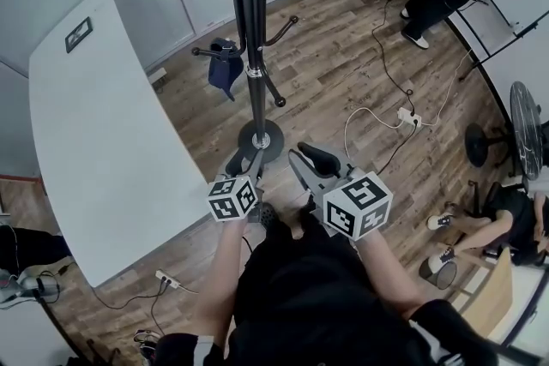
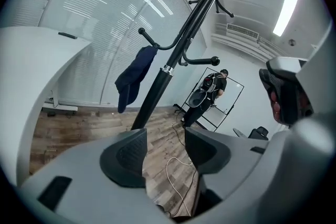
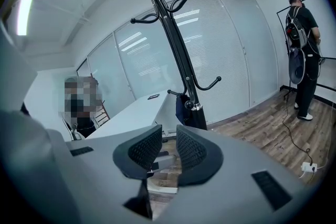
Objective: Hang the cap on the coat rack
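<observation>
The cap [image 1: 225, 64] hangs on a low hook of the rack [image 1: 255, 56], on the side facing the worktop's [image 1: 94, 141] long edge. Bare floor [image 1: 334, 64] lies around the rack's base. The left gripper's [image 2: 165, 144] jaws are spread wide and empty. The right gripper's [image 3: 169, 147] jaws stand slightly apart and empty.

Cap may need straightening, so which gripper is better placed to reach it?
Left, probably. The cap hangs on the left of the coat rack, in clear sight of the left gripper, whose jaws stand wide and empty. From the right gripper, also empty, the coat rack partly hides it.
</observation>
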`<state>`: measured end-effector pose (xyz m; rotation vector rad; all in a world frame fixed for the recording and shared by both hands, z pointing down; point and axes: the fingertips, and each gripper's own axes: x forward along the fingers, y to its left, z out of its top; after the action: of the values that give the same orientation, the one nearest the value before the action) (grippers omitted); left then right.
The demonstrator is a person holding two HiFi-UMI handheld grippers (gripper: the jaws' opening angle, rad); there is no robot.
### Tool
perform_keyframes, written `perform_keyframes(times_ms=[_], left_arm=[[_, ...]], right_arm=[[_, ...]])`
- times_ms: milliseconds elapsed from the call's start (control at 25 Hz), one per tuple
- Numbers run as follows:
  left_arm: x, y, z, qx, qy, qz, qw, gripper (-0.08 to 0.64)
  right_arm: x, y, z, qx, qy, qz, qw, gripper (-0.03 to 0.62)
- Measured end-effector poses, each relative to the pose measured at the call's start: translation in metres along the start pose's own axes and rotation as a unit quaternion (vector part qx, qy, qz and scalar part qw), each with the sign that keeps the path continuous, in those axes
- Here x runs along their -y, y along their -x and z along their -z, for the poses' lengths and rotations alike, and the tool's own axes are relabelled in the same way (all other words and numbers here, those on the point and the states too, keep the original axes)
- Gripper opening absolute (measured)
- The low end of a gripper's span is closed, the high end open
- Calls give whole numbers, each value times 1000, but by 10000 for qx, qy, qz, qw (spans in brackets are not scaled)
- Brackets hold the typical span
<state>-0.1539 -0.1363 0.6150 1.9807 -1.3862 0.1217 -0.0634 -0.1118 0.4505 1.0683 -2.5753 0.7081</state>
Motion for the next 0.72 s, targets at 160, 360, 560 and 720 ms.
perform_keyframes(times_ms=[160, 360, 560, 720], left_arm=[[3, 6, -7, 129, 24, 40, 9999, 238], [11, 16, -22, 360, -68, 68, 9993, 222], [20, 30, -40, 623, -181, 132, 9978, 193], [24, 38, -52, 785, -360, 152, 9961, 173]], right_arm=[[1, -1, 0, -1, 3, -2, 10000, 83], [2, -5, 0, -2, 12, -15, 10000, 83], [-2, -9, -2, 36, 27, -44, 10000, 83], [-2, -14, -2, 76, 15, -52, 10000, 83]])
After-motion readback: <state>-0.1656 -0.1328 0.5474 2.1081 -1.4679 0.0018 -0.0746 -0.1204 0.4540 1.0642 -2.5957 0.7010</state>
